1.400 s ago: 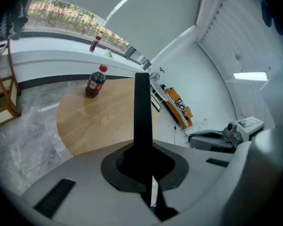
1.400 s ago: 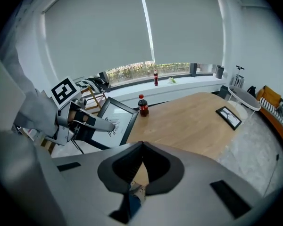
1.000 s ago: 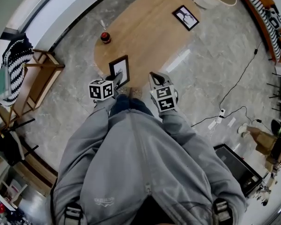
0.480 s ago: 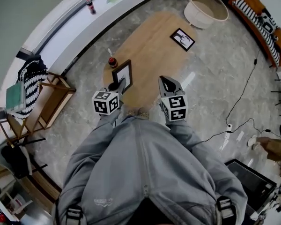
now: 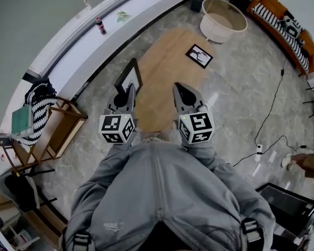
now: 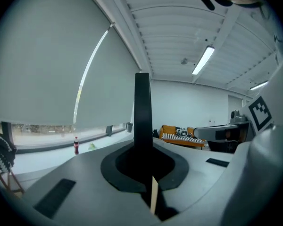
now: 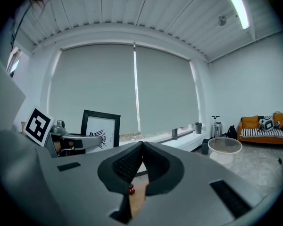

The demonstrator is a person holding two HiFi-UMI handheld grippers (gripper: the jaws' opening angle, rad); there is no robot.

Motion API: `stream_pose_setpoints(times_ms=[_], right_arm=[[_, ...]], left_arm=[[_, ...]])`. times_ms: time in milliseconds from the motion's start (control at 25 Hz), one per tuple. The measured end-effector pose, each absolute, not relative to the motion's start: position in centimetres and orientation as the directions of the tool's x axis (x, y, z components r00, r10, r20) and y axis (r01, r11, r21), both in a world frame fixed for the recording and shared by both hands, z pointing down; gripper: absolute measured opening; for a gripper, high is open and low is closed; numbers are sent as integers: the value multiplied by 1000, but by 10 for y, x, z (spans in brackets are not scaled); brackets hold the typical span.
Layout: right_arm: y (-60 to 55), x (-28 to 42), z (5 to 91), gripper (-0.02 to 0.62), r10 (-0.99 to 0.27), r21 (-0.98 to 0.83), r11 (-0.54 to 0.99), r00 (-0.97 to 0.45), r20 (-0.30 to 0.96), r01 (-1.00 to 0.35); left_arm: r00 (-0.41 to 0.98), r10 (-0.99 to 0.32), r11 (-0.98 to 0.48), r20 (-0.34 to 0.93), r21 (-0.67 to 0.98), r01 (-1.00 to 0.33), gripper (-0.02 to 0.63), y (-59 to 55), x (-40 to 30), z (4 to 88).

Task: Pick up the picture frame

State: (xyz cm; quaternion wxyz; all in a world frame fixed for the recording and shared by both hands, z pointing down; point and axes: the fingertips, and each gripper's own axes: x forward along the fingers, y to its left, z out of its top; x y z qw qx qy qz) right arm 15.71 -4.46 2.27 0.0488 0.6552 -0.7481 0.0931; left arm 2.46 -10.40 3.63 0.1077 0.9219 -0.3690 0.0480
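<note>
Now: left gripper (image 5: 130,92) jaws clamped on lower edge of picture frame (image 5: 129,76); frame upright, held clear above wooden table (image 5: 167,67), over its left edge. Right gripper (image 5: 180,91) alongside, jaws pressed together, empty. Second frame (image 5: 199,55) flat at table's far end. Pick-up looks done; next: keep grip steady.

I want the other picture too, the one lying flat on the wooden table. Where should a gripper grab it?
Probably by one bar of its black border. The flat picture frame lies face up on the wooden table, near its right rim in the head view, so come in low from that rim, one jaw slid under the bar, one on top.
</note>
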Motion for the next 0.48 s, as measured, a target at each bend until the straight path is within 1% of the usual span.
stream_pose_setpoints(times_ms=[200,480], right_arm=[[-43,158,-14,31,-987,-63,110,-117,113,-992],[-43,151,-45,31,-993,-43,113,-115,34,-993]], left_arm=[[722,-690,-718,60,71,-692,25,-94,34,-15],[728,-686,-728,-5,3,-686,25,-87,41,-42]])
